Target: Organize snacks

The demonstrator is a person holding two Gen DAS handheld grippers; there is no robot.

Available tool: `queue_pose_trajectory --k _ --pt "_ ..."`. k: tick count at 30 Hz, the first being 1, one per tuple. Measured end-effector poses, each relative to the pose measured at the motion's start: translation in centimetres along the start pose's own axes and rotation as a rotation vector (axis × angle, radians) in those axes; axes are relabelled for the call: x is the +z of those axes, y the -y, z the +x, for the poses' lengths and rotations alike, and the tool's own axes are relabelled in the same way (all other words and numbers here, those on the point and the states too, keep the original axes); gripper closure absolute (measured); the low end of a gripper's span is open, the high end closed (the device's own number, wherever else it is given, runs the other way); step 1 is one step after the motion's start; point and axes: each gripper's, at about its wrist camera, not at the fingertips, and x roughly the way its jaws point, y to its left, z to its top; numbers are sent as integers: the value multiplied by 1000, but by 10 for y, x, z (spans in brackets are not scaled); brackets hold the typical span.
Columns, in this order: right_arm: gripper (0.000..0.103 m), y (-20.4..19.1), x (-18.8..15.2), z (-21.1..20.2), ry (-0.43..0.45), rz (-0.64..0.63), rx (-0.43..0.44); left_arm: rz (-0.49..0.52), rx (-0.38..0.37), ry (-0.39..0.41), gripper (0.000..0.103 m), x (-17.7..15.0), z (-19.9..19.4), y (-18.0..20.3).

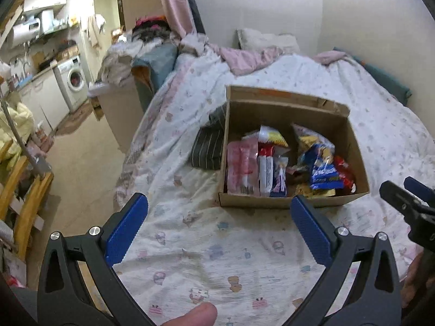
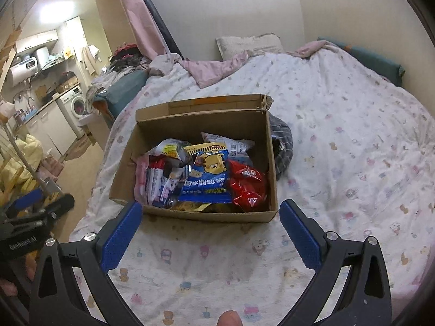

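Note:
An open cardboard box [image 1: 359, 149] sits on the bed and also shows in the right wrist view [image 2: 122, 174]. It holds several snack packets: a pink packet [image 1: 240, 168], a blue bag with a yellow cartoon face [image 2: 206, 176], a red bag [image 2: 247, 184] and a white-and-yellow bag [image 1: 272, 135]. My left gripper [image 1: 218, 224] is open and empty above the sheet, just short of the box's near wall. My right gripper [image 2: 210, 228] is open and empty, its fingers at the box's near corners. The right gripper also shows at the left view's right edge [image 1: 407, 198].
The bed has a patterned white sheet [image 2: 339, 163], with a pillow [image 2: 247, 44] and pink blanket [image 2: 214, 68] at the head. A striped dark cloth [image 1: 208, 146] lies against the box. Left of the bed are floor, a washing machine [image 1: 73, 81] and wooden chairs [image 1: 24, 203].

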Motion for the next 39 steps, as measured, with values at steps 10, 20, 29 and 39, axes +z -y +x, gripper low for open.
queue_pose_trajectory --k 10,20,29,39 --pt "0 -12 0 11 -4 -53 -24 -2 -25 -19 0 1 4 2" --pt "0 -10 0 12 -14 -47 -30 -13 -42 -25 0 2 1 2" --pt "0 -10 -4 10 -7 -54 -30 -19 -34 -23 0 2 1 -1" --pt "0 -10 -5 9 -9 -51 -32 -32 -42 -33 0 3 0 -5"
